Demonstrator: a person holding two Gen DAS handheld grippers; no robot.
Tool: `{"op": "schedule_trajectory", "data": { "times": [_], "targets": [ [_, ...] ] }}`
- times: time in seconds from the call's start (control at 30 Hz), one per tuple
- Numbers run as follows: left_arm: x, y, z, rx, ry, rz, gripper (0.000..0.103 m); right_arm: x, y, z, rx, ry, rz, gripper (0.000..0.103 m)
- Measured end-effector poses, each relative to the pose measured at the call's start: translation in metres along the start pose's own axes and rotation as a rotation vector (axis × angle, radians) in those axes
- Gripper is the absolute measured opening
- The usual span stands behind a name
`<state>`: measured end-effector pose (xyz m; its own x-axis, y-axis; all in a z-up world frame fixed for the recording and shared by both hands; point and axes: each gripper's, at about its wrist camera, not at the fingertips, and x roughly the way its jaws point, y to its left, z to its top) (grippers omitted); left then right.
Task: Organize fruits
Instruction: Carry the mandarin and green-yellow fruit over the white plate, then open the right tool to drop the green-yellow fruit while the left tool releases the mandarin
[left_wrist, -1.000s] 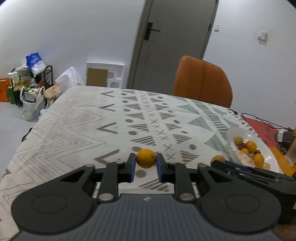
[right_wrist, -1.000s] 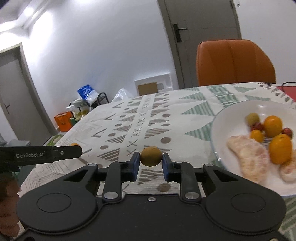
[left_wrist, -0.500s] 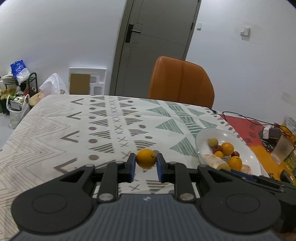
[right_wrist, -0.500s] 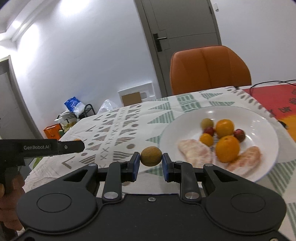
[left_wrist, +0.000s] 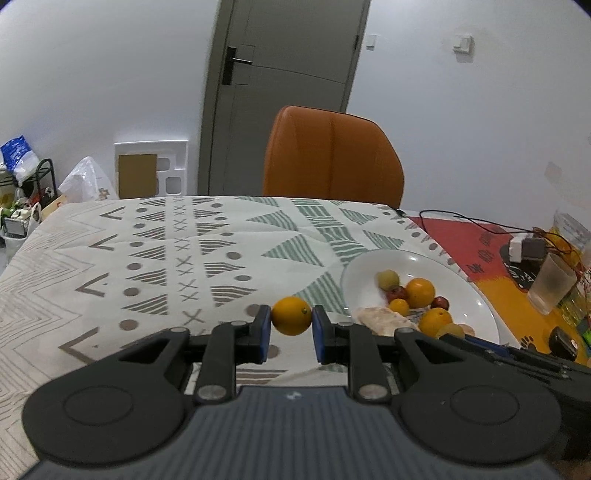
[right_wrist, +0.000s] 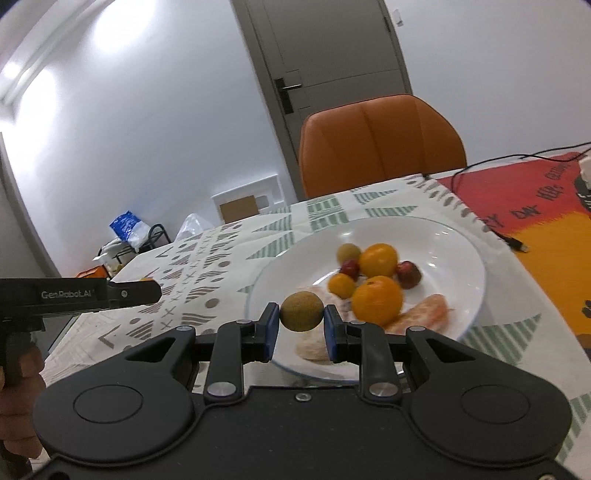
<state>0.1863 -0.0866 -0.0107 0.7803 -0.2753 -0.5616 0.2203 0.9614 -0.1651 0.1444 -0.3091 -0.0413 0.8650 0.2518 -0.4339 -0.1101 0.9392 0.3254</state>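
Both grippers have swung over toward the white plate (right_wrist: 476, 258), left gripper (left_wrist: 291, 332) pinching an orange (left_wrist: 291, 315), right gripper (right_wrist: 302, 328) a kiwi (right_wrist: 302, 311), so next we lower and release.

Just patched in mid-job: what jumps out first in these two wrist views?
Each gripper is shut on a small fruit: the left gripper pinches a yellow-orange citrus over the patterned tablecloth, and the right gripper holds a brownish-green round fruit at the near rim of the white plate. That plate holds oranges, small red fruits and peeled segments; an orange chair stands behind the table.
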Motion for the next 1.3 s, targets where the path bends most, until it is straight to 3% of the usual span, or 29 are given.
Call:
{"op": "schedule_trajectory", "data": {
  "times": [0.3, 0.43, 0.87, 1.13, 1.3],
  "targets": [
    [0.016, -0.03, -0.002, 0.051, 0.027, 0.001, 0.022, 0.005, -0.029, -0.005, 0.039, 0.013, -0.002, 0.025],
    [0.025, -0.043, 0.0, 0.07, 0.037, 0.001, 0.022, 0.0, -0.035, -0.005, 0.036, 0.001, 0.017, 0.036],
    [0.052, -0.082, 0.003, 0.126, 0.073, -0.001, 0.022, -0.02, -0.073, 0.0, 0.085, -0.021, 0.005, 0.036],
    [0.055, -0.09, 0.015, 0.131, 0.042, 0.022, 0.022, -0.028, -0.071, 0.006, 0.073, -0.035, 0.029, 0.036],
    [0.049, -0.092, 0.021, 0.116, 0.031, 0.04, 0.032, -0.034, -0.069, 0.011, 0.06, -0.041, 0.033, 0.036]
  ]
}}
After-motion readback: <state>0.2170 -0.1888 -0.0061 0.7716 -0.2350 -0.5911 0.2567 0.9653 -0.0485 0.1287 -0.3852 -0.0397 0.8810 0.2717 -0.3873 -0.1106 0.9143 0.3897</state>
